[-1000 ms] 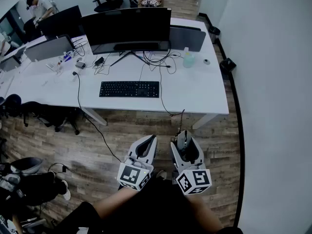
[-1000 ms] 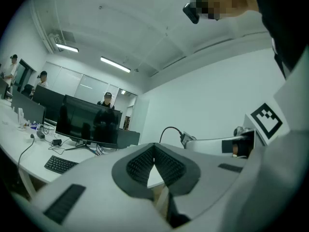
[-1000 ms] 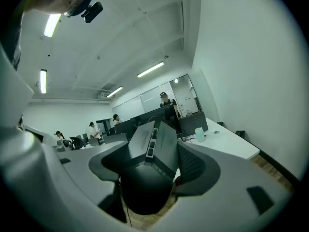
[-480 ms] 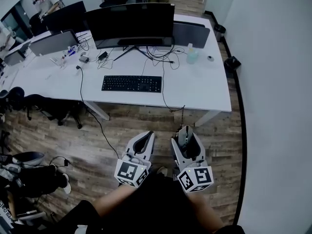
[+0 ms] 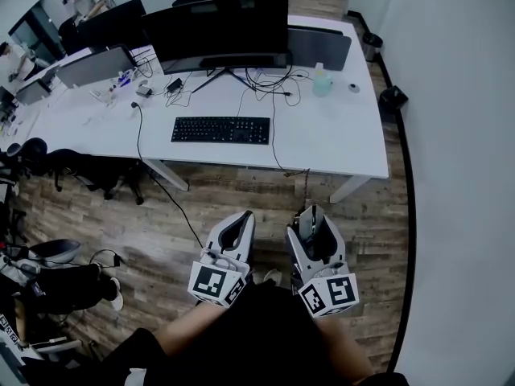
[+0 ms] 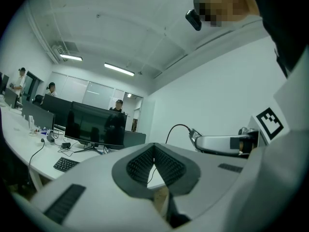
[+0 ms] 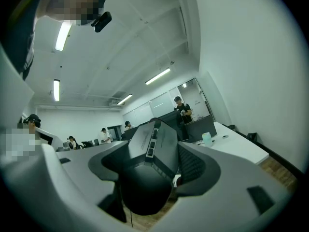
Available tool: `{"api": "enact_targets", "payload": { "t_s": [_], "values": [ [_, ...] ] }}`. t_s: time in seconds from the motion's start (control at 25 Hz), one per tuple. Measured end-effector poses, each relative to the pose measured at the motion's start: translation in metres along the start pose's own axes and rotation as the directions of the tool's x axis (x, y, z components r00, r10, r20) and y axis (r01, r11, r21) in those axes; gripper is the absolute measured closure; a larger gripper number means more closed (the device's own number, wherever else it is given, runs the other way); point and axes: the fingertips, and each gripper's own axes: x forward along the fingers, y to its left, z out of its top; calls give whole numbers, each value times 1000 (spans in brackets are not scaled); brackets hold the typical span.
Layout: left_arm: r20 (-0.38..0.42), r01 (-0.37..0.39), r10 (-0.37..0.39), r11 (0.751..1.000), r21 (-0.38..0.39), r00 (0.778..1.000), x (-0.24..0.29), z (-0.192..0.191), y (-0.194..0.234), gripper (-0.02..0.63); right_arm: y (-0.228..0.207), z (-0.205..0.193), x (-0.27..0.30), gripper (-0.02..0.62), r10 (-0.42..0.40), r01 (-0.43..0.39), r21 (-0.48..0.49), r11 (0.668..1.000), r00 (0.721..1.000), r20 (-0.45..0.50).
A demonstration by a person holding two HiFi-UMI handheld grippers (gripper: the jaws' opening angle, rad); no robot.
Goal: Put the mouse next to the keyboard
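Mouse gripped, not yet at the tabletop
The right gripper (image 5: 312,215) was clamped on the black mouse (image 7: 150,151) and held it over the wooden floor (image 5: 233,195), well apart from the tabletop (image 5: 338,139). The left gripper (image 5: 244,218) was closed with nothing between its jaws. The keyboard (image 5: 220,129) lay near the tabletop's front edge, in front of the monitor (image 5: 217,26), with bare white surface to its right. The pick-up looked done, while the carry and the set-down were both left: the mouse had yet to reach the tabletop and be let go beside the keyboard. A thin cable (image 5: 306,185) hung off the front edge toward the mouse and likely belonged to it
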Motion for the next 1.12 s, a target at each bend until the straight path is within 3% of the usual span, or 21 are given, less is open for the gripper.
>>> {"api": "enact_targets", "payload": {
  "t_s": [0.32,0.72,1.12],
  "values": [
    [17,-10,10,1000,1,1000,17,-1,8,603,-13,-5,17,270,-2,3,20,1000,1000,-24],
    [33,-24,24,1000,-5,999,71,5,49,603,-50,4,77,270,-55,57,35,998,997,-47],
    [44,74,-72,996,-53,996,153,16,88,603,-84,13,151,270,-122,126,35,991,989,-89]
  ]
}}
